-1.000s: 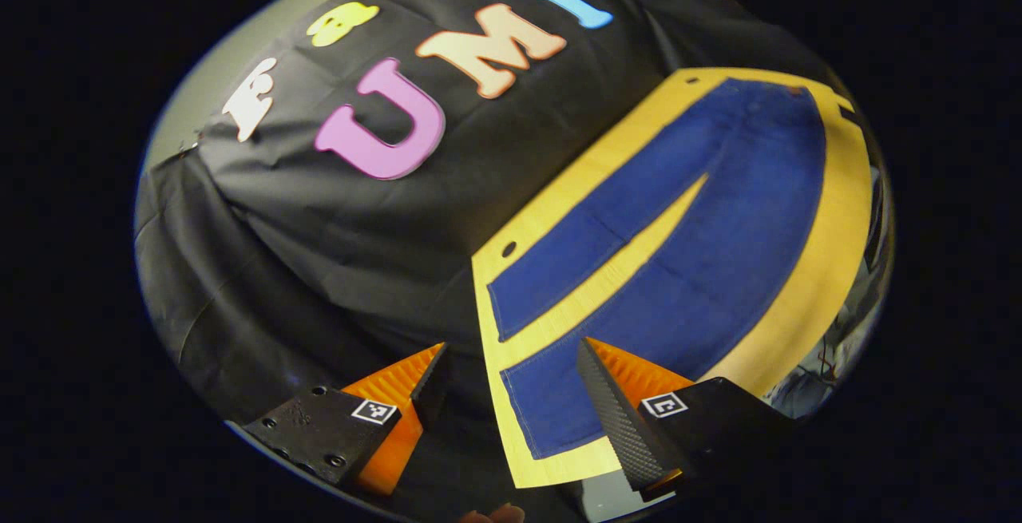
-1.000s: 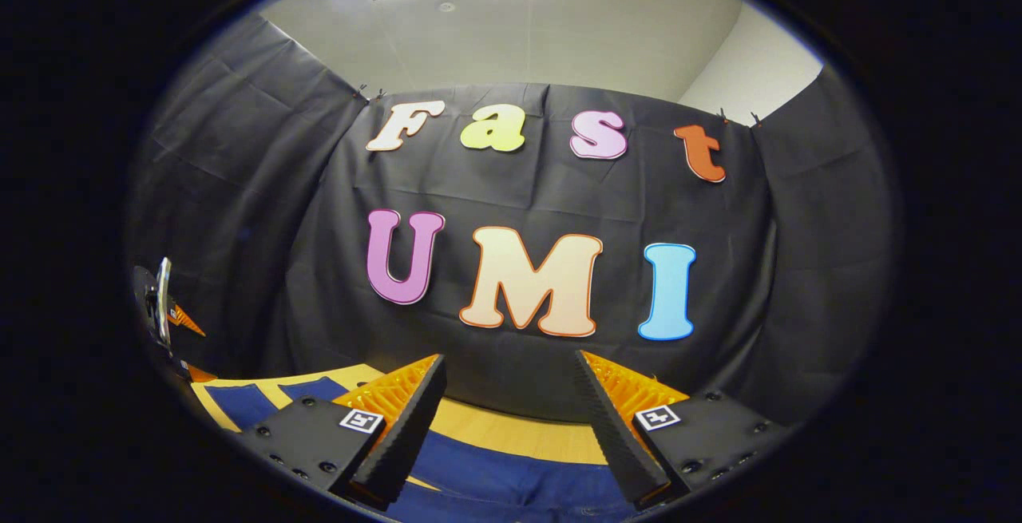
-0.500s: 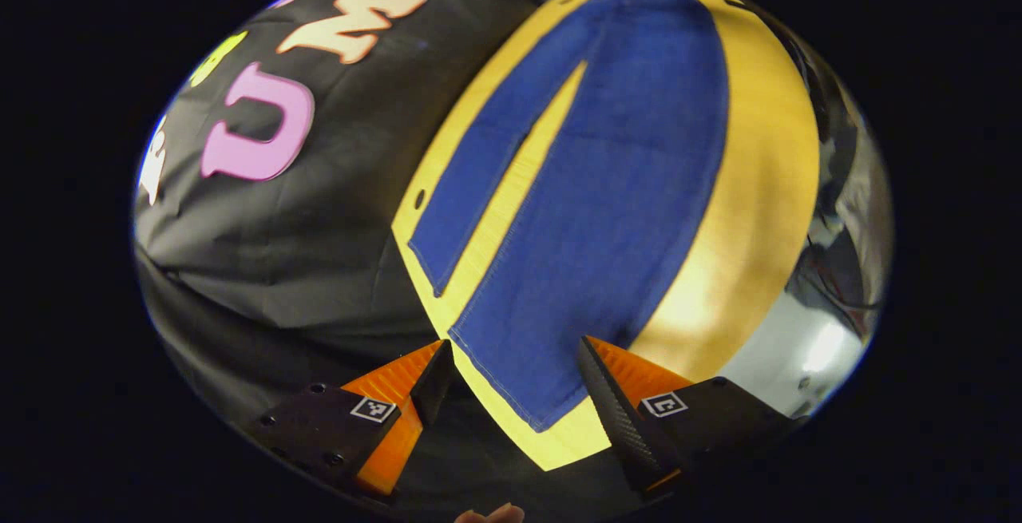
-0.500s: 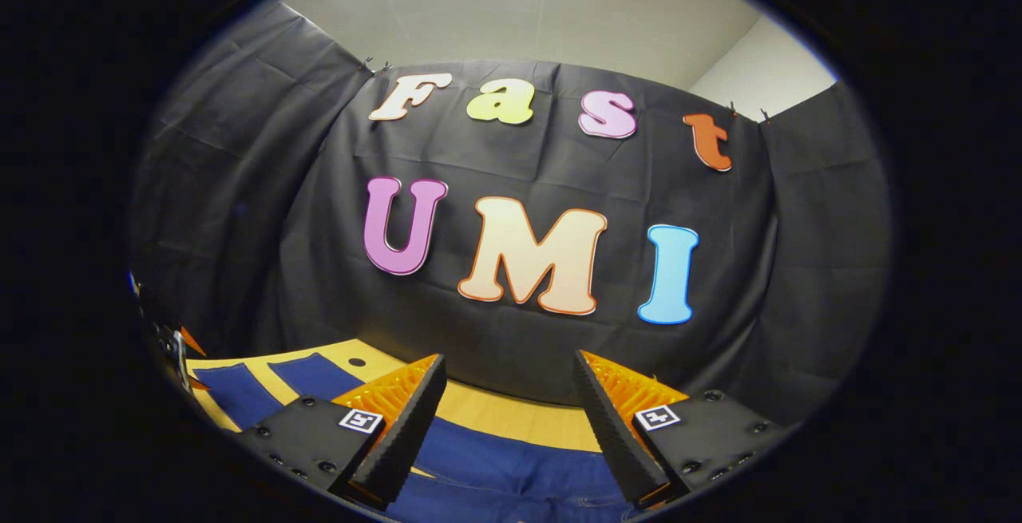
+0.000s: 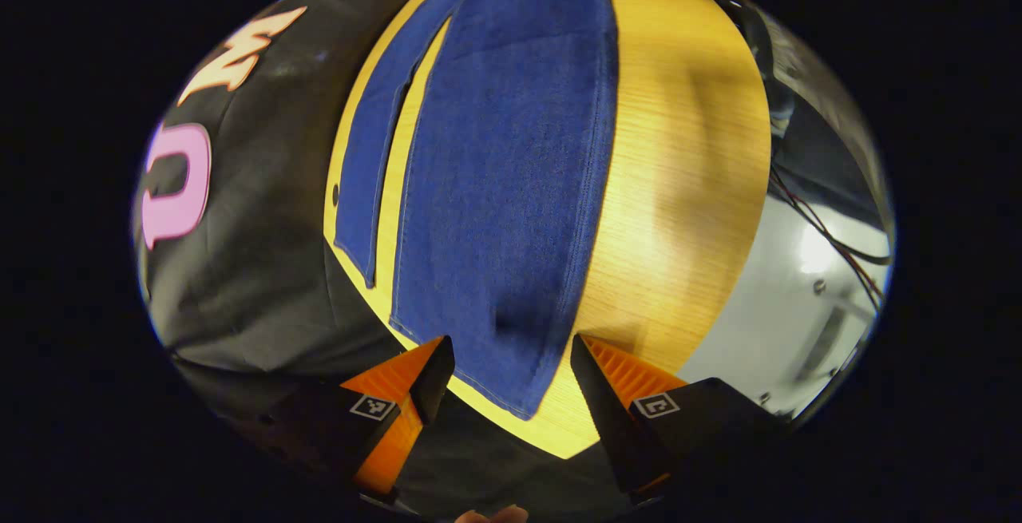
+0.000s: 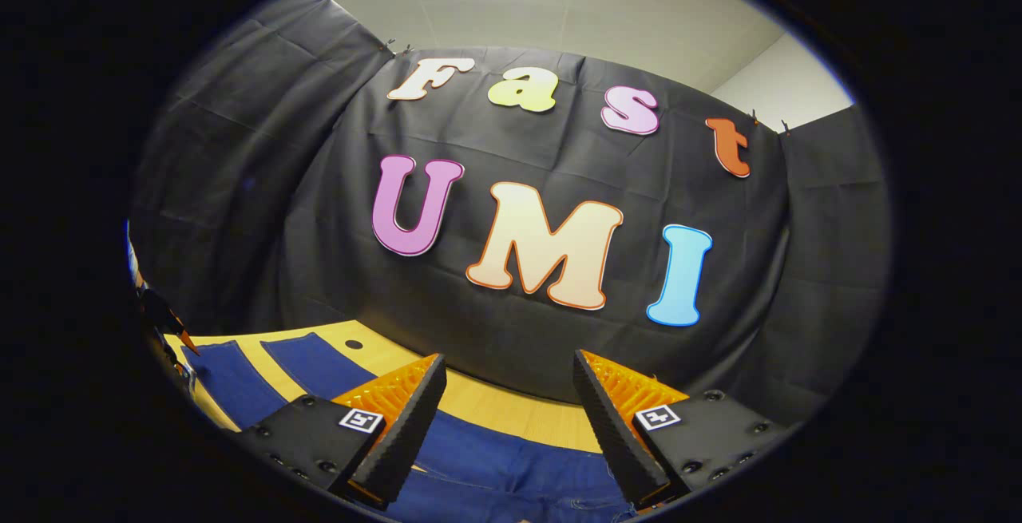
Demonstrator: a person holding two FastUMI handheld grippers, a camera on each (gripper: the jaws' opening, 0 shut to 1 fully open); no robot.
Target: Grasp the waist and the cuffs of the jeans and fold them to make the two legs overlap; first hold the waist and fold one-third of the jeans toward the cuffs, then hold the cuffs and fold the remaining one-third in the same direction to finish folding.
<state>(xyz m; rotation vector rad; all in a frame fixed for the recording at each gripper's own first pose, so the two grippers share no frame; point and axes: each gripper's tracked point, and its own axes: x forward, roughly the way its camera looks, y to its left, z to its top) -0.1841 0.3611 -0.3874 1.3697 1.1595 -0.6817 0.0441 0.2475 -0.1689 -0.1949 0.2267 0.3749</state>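
Right now we have the jeans (image 5: 511, 188) lying flat on the wooden bench (image 5: 679, 188), both legs stretched out and a narrow strip of bare wood showing between them. In the left gripper view our left tongs (image 5: 511, 367) hang above the near leg's cuff (image 5: 511, 395) with the fingers spread wide and nothing between them; the cuff's hem sits just short of the bench's edge. In the right gripper view our right tongs (image 6: 507, 407) are likewise spread and empty, hovering over the upper part of the jeans (image 6: 511, 467), where a seam and stitching hint at the waist; from there the two legs run off toward the far-off left tongs (image 6: 172, 323).

We judge the denim to be soft but fairly heavy and thick, so it should drape under its own weight and drag along the wood rather than slide freely. It will not hold a shape if taken by one spot, so we would pinch the doubled hem at the cuff's outer corner, and the thick waistband at its outer edge, where the layers are stiffest and least likely to slip from the pads. Lifting both ends together should keep the near leg straight as it goes over the other leg (image 5: 367, 164).
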